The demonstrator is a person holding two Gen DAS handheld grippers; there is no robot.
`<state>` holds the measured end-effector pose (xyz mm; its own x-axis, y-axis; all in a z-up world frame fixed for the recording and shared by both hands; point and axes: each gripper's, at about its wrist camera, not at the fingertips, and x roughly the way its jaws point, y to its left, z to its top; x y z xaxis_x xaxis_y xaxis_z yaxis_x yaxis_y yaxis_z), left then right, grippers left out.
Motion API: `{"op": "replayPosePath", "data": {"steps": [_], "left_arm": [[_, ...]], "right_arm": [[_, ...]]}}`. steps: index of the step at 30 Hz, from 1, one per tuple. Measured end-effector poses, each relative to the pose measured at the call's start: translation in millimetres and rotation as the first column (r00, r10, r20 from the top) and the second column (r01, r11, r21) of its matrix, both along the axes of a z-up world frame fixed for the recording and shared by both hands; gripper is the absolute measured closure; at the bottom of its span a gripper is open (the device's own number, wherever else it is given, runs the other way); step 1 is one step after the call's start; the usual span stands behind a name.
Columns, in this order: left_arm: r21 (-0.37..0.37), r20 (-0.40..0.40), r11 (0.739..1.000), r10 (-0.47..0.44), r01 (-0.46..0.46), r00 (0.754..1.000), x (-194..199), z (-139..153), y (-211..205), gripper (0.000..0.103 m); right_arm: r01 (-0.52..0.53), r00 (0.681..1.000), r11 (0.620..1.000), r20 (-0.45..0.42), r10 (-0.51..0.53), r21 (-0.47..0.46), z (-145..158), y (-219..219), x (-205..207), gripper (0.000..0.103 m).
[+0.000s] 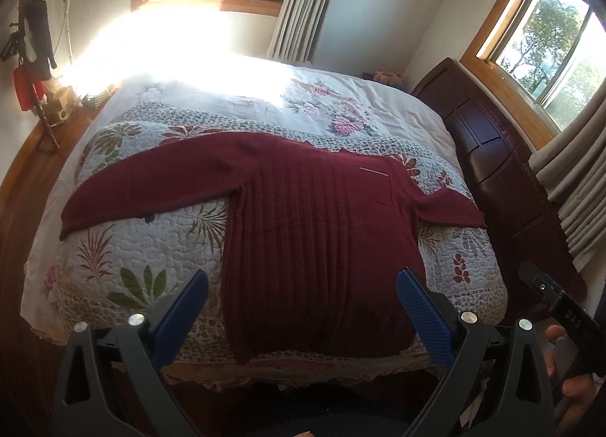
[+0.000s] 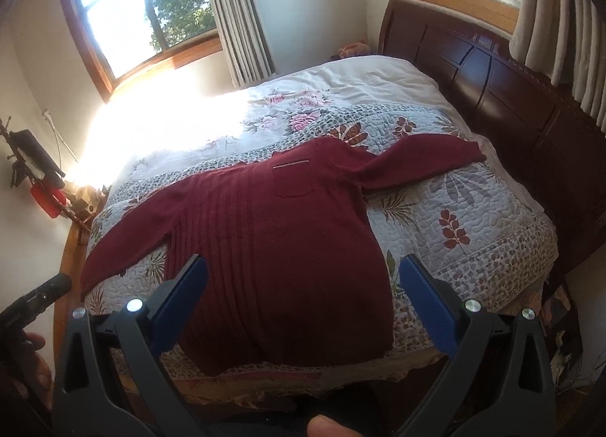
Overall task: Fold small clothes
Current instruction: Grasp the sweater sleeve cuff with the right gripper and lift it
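Left wrist view: a bed (image 1: 159, 232) with a floral quilt fills a sunlit room, a dark wooden headboard (image 1: 488, 156) at right and curtained windows beyond. A maroon sweater (image 1: 303, 217) lies flat, sleeves spread, hem at the near edge. The left gripper (image 1: 303, 295) hovers with jaws wide apart, framing the hem without touching. Right wrist view: the right gripper (image 2: 303, 278), jaws equally parted, hangs over the sweater's lower body.

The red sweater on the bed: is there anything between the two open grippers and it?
Nothing visible. The red sweater lies flat on the quilt, both sleeves spread out, nothing on top. The left gripper and the right gripper are open above its hem, with only air between.
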<state>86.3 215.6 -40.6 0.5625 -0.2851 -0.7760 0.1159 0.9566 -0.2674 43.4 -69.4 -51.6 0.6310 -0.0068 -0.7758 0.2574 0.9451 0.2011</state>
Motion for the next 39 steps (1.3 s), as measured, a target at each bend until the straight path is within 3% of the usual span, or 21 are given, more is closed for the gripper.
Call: {"op": "replayPosePath", "data": {"steps": [5, 10, 12, 15, 18, 22, 24, 26, 30, 35, 38, 39], "left_arm": [[-0.030, 0.014, 1.000, 0.003, -0.003, 1.000, 24, -23, -19, 0.004], [-0.064, -0.027, 0.998, 0.021, -0.023, 0.999, 46, -42, -45, 0.004], [-0.094, -0.055, 0.995, 0.029, -0.034, 0.998, 54, -50, -56, 0.004], [-0.159, -0.210, 0.982, 0.067, -0.102, 0.975, 73, -76, -68, 0.004], [-0.250, -0.308, 0.950, 0.103, -0.185, 0.946, 80, -99, -76, 0.004], [-0.258, -0.336, 0.940, 0.129, -0.223, 0.933, 83, -110, -95, 0.004], [-0.270, -0.338, 0.935, 0.133, -0.231, 0.932, 83, -109, -104, 0.004], [-0.267, -0.334, 0.932, 0.150, -0.246, 0.931, 83, -106, -112, 0.004], [-0.266, -0.330, 0.923, 0.185, -0.279, 0.926, 85, -100, -122, 0.004], [-0.288, -0.348, 0.905, 0.204, -0.312, 0.915, 91, -101, -133, 0.004], [-0.305, -0.374, 0.893, 0.208, -0.332, 0.904, 96, -106, -140, 0.004], [-0.310, -0.380, 0.889, 0.208, -0.336, 0.902, 97, -106, -142, 0.004]], "right_arm": [[0.118, 0.993, 0.980, -0.014, -0.118, 0.161, -44, -105, 31, 0.003], [0.258, 0.965, 0.895, -0.045, -0.259, 0.365, -102, -234, 69, 0.003], [0.309, 0.947, 0.841, -0.059, -0.317, 0.444, -129, -286, 85, 0.003], [0.371, 0.913, 0.746, -0.073, -0.400, 0.553, -171, -360, 104, 0.005], [0.396, 0.887, 0.608, -0.114, -0.448, 0.688, -219, -423, 125, 0.040], [0.439, 0.838, 0.469, -0.161, -0.520, 0.767, -273, -484, 145, 0.041], [0.459, 0.817, 0.427, -0.181, -0.548, 0.779, -294, -505, 155, 0.041], [0.466, 0.808, 0.405, -0.192, -0.558, 0.787, -309, -520, 165, 0.042], [0.471, 0.802, 0.393, -0.198, -0.563, 0.790, -327, -537, 180, 0.044], [0.460, 0.809, 0.406, -0.185, -0.558, 0.790, -335, -548, 196, 0.050], [0.478, 0.804, 0.404, -0.203, -0.559, 0.780, -339, -550, 200, 0.073], [0.482, 0.804, 0.405, -0.208, -0.557, 0.777, -340, -550, 200, 0.092]]}}
